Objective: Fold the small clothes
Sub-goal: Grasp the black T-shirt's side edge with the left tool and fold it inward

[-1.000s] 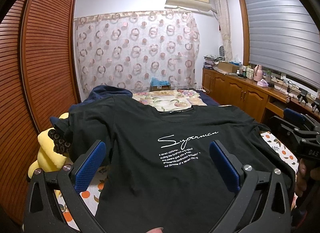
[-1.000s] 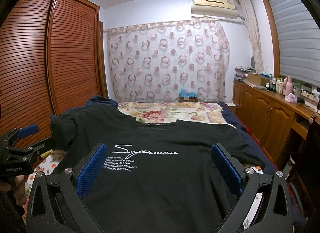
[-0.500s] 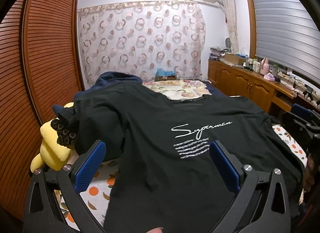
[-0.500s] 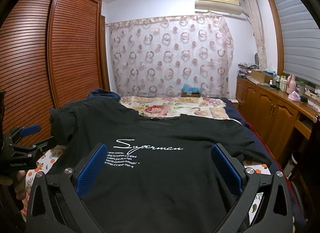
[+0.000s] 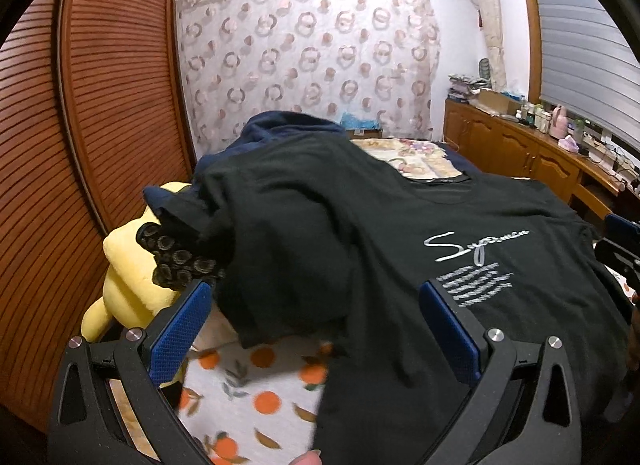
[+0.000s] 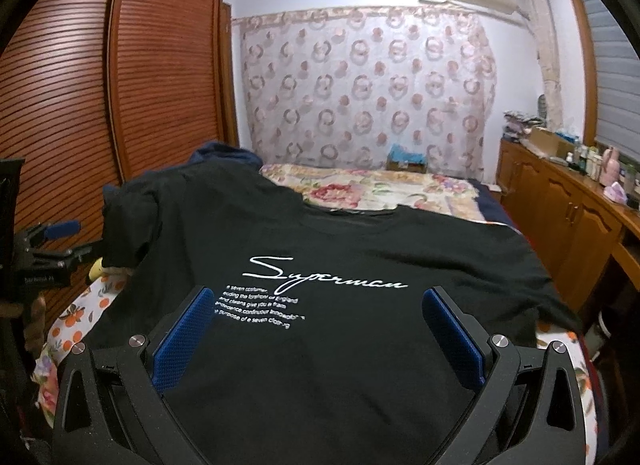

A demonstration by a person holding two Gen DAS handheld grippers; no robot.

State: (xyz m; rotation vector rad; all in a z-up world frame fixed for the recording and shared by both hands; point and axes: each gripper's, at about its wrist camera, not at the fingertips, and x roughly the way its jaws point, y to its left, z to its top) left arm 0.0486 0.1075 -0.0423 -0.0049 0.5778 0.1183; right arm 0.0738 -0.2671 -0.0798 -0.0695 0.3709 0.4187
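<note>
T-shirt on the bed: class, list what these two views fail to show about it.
- T-shirt hem: both views, cut off by the bottom edge and gripper frames.
- Small print: left view, motion-blurred.
- Left sleeve: bunched, lie unclear.
- Bed beneath: covered by the shirt.

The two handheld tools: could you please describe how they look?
Both match: the left tool and right tool have matte black angular frames with triangular cut-outs, silver round screw heads at the joints, and flat blue textured pads lining the two fingers. No cables show.
</note>
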